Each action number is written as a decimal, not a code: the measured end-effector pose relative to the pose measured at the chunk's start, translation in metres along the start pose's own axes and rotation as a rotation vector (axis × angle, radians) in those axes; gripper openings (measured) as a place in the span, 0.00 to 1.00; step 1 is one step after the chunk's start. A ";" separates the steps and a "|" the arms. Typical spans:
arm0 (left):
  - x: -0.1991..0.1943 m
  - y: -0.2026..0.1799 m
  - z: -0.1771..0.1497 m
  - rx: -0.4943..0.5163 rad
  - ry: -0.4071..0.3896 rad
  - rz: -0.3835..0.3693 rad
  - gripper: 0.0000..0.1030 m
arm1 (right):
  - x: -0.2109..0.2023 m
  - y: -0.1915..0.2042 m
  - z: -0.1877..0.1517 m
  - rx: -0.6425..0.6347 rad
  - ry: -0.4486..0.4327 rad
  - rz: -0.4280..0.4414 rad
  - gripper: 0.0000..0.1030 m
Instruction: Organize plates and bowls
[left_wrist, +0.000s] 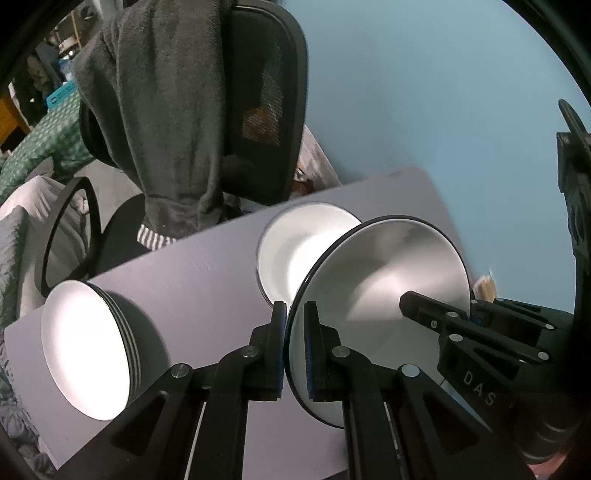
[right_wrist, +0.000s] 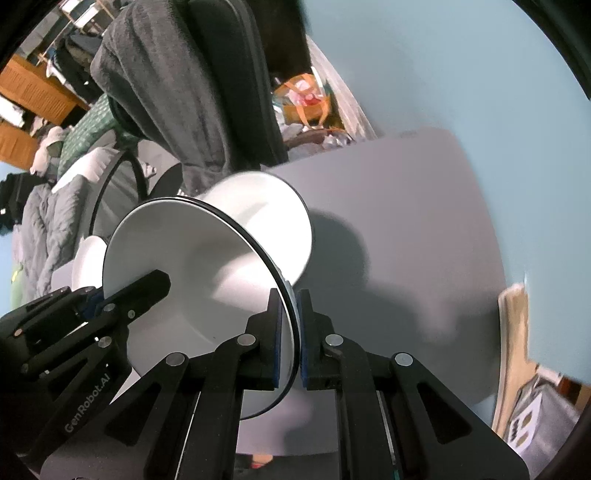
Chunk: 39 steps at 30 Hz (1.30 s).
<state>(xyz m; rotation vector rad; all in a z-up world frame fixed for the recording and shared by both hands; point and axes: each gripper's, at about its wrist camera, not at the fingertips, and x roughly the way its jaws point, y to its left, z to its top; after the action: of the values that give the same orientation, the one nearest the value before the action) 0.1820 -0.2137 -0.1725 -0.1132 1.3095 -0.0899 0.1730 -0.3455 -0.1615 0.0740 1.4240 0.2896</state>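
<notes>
Left-only view: plate stack seen on table, w/ bowl.
Plate: rim clamped by left gripper & right gripper, lifted beside bowl.

Honestly a lot is blocked here. The held plate covers the right half of the bowl behind it in the left wrist view, and that bowl's rim is smeared with blur. The plate stack is mostly hidden in the right wrist view. The tabletop near edge is cut off by both grippers' arms.
</notes>
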 end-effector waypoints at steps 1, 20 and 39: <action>0.002 0.002 0.004 -0.007 -0.001 0.001 0.07 | -0.001 0.000 0.003 -0.003 0.000 0.001 0.08; 0.050 0.020 0.032 -0.059 0.071 0.078 0.07 | 0.042 -0.005 0.035 -0.031 0.112 0.031 0.08; 0.070 0.013 0.035 -0.016 0.120 0.108 0.11 | 0.051 -0.015 0.041 -0.024 0.151 0.034 0.10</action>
<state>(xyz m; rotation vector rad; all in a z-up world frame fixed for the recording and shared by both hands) 0.2336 -0.2085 -0.2328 -0.0510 1.4333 0.0057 0.2211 -0.3426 -0.2080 0.0581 1.5696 0.3461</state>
